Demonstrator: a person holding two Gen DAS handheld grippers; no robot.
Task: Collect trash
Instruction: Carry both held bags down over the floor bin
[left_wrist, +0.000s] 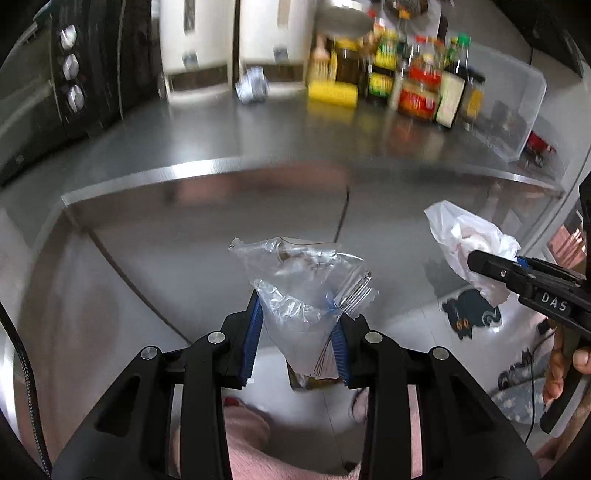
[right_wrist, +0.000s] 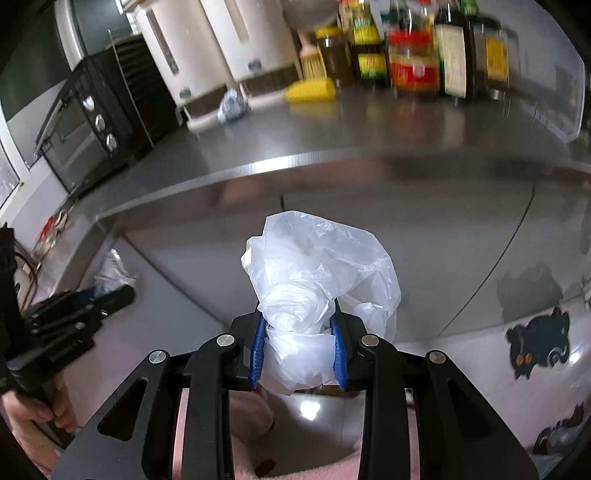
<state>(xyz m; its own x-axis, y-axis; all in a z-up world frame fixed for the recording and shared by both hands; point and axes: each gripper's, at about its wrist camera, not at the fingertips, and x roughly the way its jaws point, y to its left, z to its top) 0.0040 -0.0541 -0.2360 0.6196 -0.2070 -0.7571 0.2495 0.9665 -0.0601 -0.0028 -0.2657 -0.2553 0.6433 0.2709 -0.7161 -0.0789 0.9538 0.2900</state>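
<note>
I hold two pieces of trash, one in each gripper, both in the air in front of the steel counter. My left gripper is clamped on a clear bag, crinkled and see-through, its lower end hidden between the blue ribbed pads. My right gripper is squeezed onto a white bag, a soft bunched wad of thin film that bulges above the pads and hides its own bottom. A third piece, a crumpled wrapper, lies on the counter just before two cream canisters. To the right stands a cluster of bottles, too blurred to count, beside one yellow block. One black oven with three knobs stands at the left.
</note>
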